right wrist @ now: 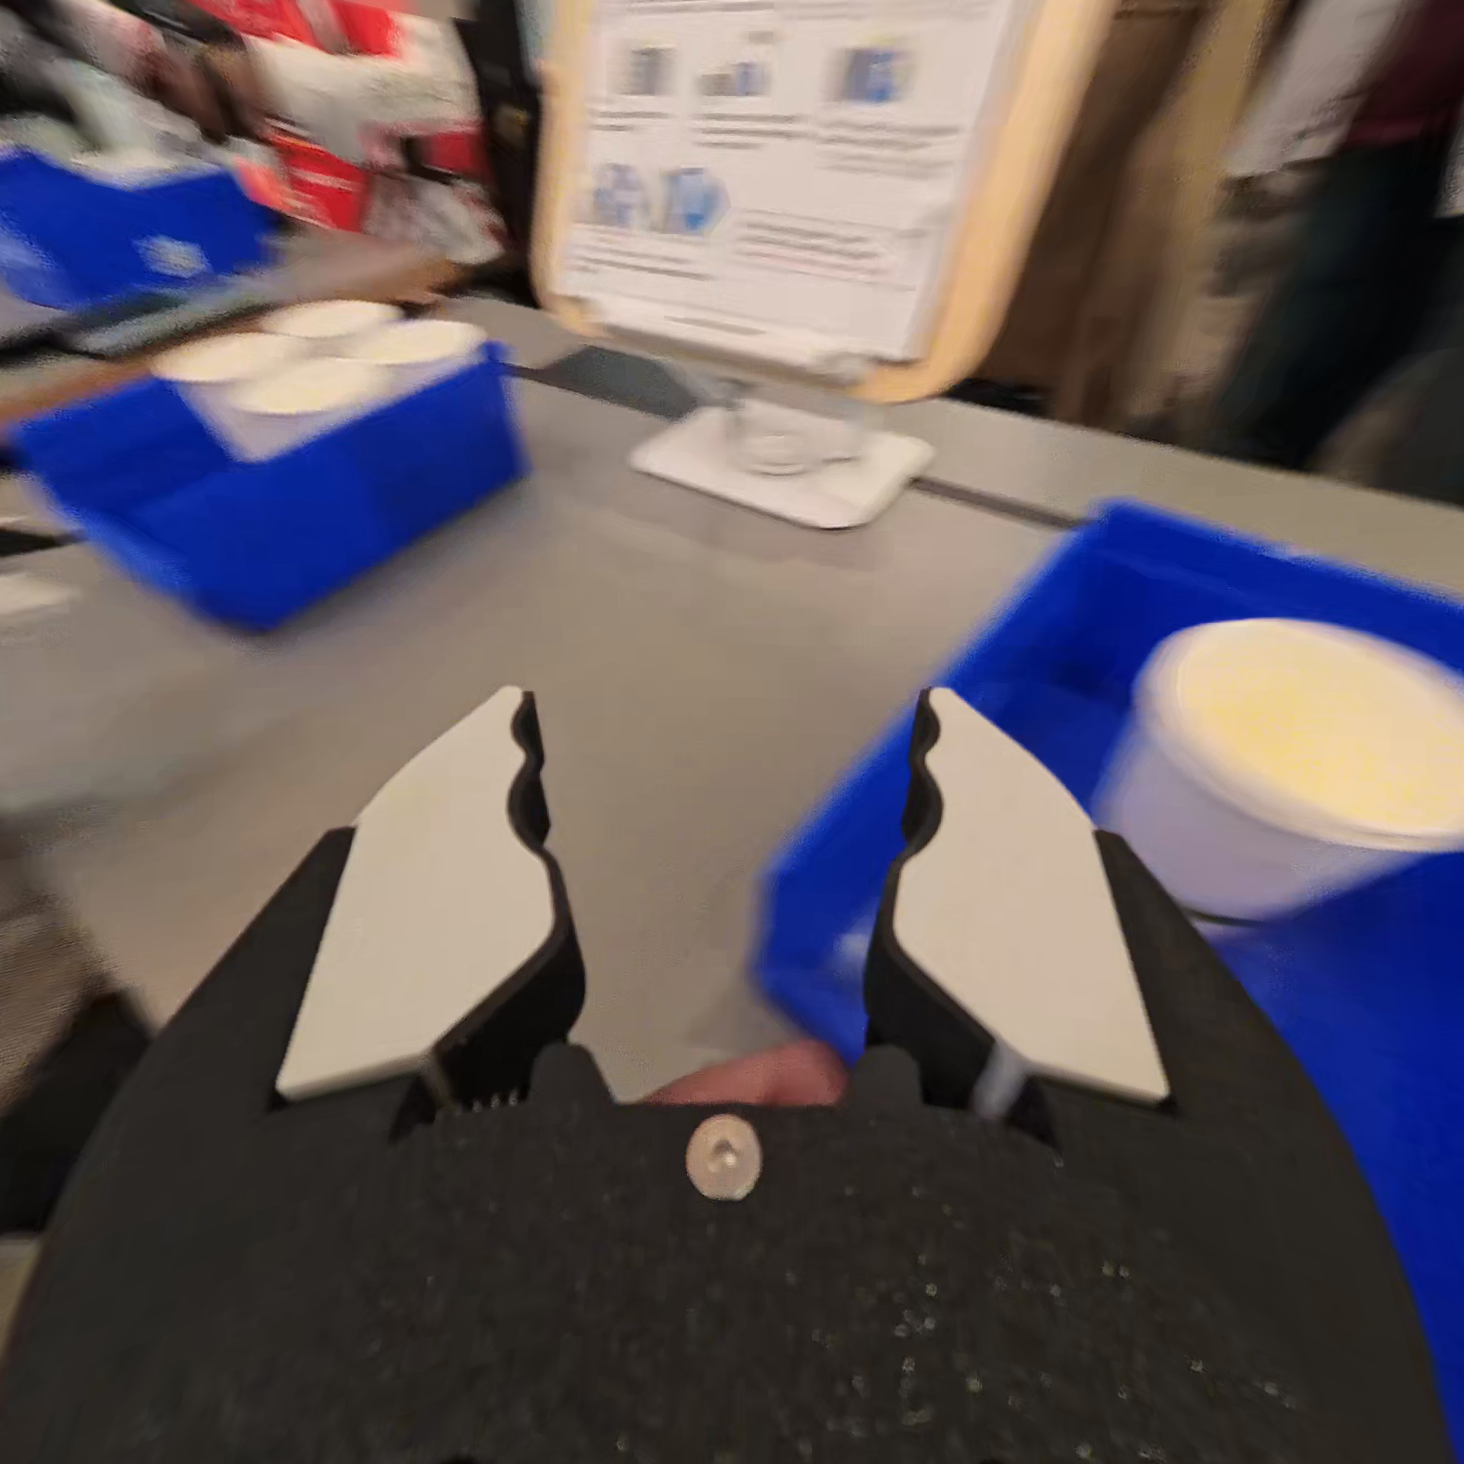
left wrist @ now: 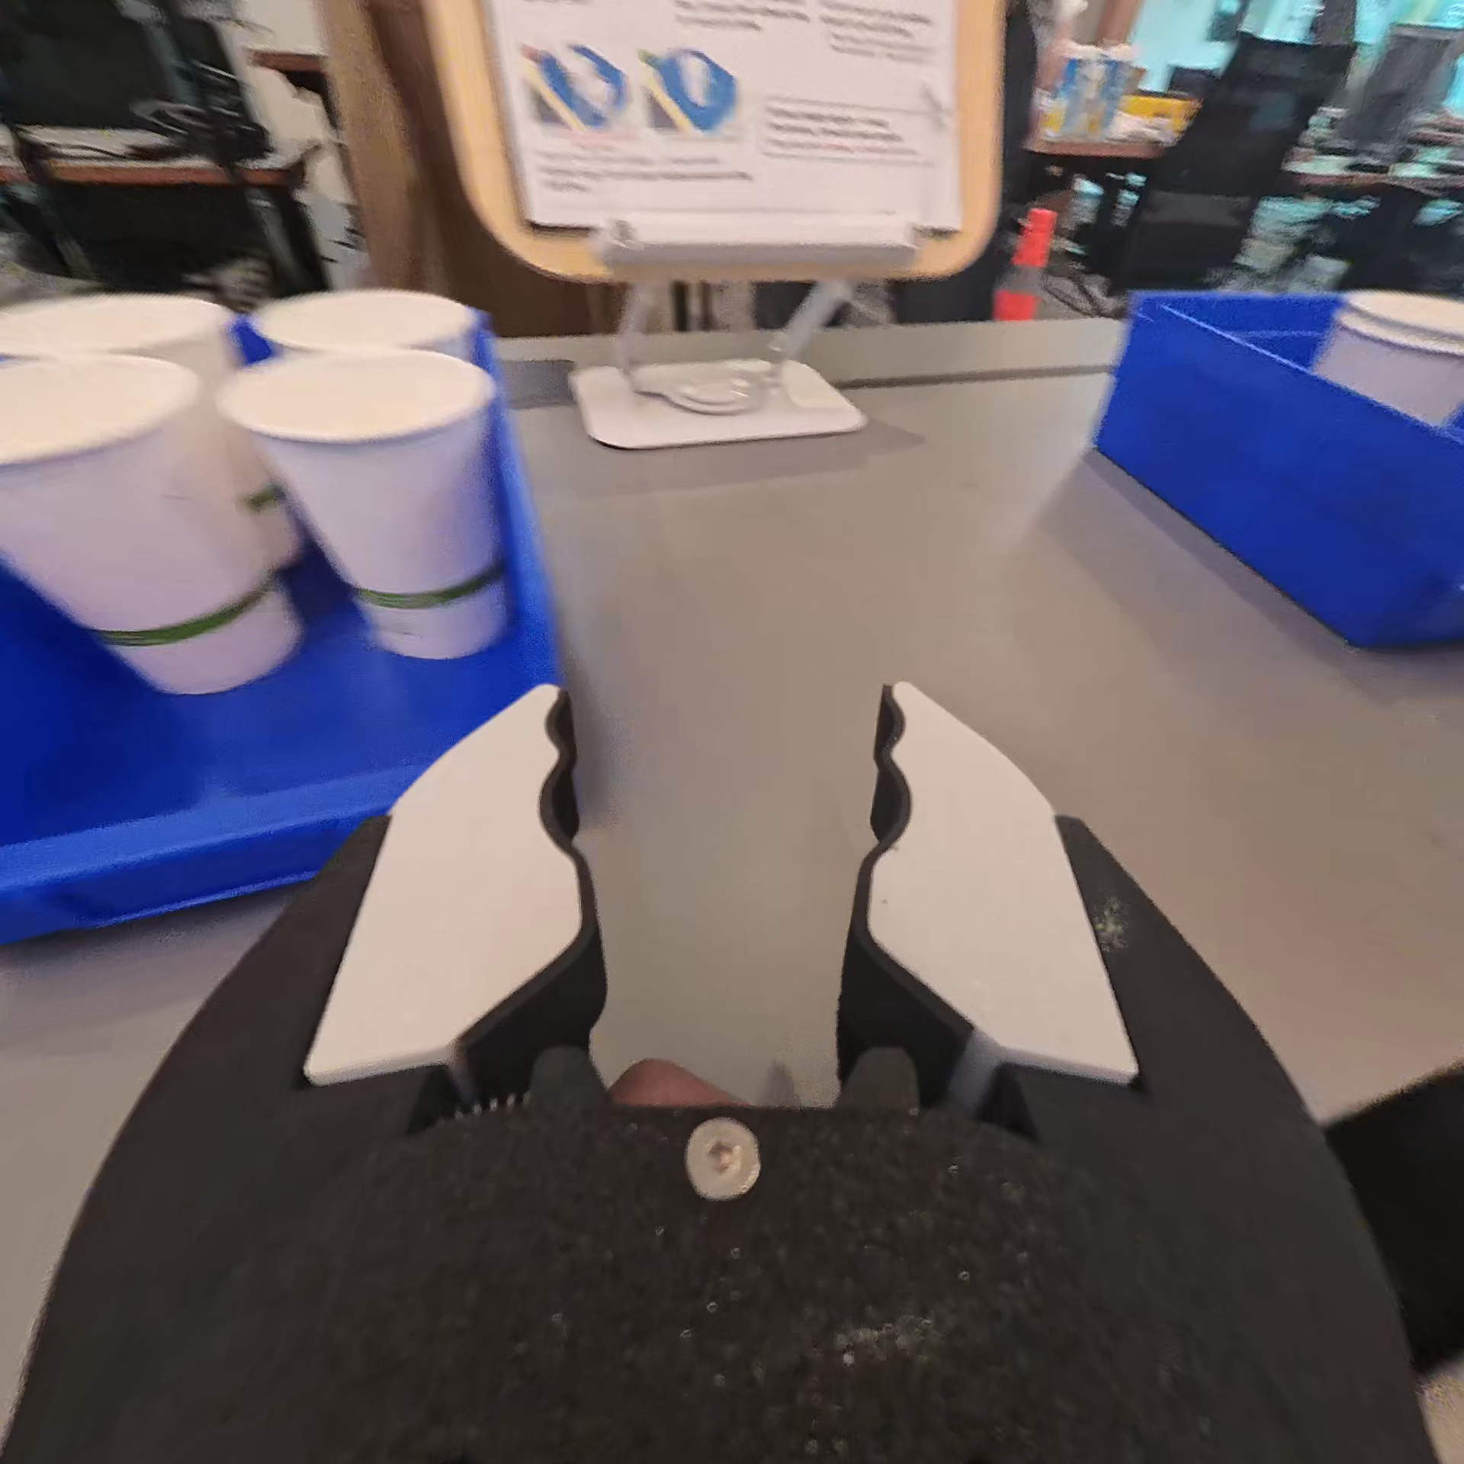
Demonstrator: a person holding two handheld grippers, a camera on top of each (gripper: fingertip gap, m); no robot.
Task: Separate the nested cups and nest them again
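Observation:
Several white paper cups (left wrist: 380,491) with green bands stand in a blue bin (left wrist: 261,760) at the left of the left wrist view. My left gripper (left wrist: 725,697) is open and empty above the grey table (left wrist: 792,570), just right of that bin. A white cup (right wrist: 1299,760) stands in a second blue bin (right wrist: 1030,713) at the right of the right wrist view. My right gripper (right wrist: 725,701) is open and empty, with its right finger over that bin's near left corner. The bin of cups (right wrist: 277,491) also shows far left there. The right bin (left wrist: 1267,475) with its cup (left wrist: 1402,356) shows in the left wrist view.
A wooden-framed instruction sheet (left wrist: 729,119) on a white stand (left wrist: 713,404) sits at the table's far middle. An orange cone (left wrist: 1030,261) and shelves lie beyond the table. Both views are motion-blurred.

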